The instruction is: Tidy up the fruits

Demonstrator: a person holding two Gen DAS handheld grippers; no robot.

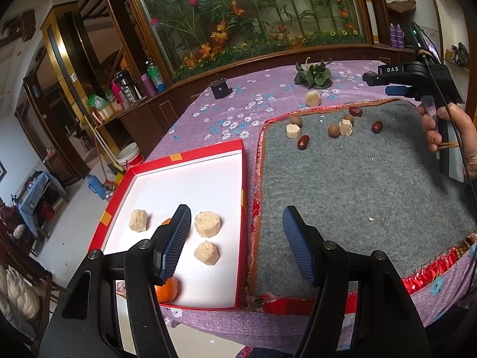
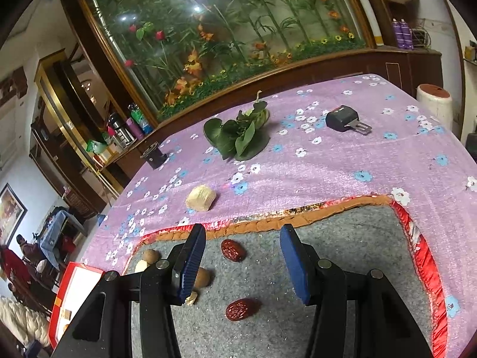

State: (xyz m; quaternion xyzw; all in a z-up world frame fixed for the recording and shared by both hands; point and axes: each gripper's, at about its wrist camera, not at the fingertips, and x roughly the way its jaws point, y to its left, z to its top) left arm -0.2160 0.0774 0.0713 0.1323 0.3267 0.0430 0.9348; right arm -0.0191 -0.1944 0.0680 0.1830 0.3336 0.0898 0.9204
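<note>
The right gripper (image 2: 243,261) hangs over the far edge of the grey mat (image 2: 342,268) with jaws half apart and empty. A red date (image 2: 233,250) lies between them, wrinkled, dark and glossy. To take it well, I think it should come down straight and close slowly — such a date rolls easily. The left gripper (image 1: 237,241) is also apart and empty, above the box's (image 1: 243,179) right wall.
</note>
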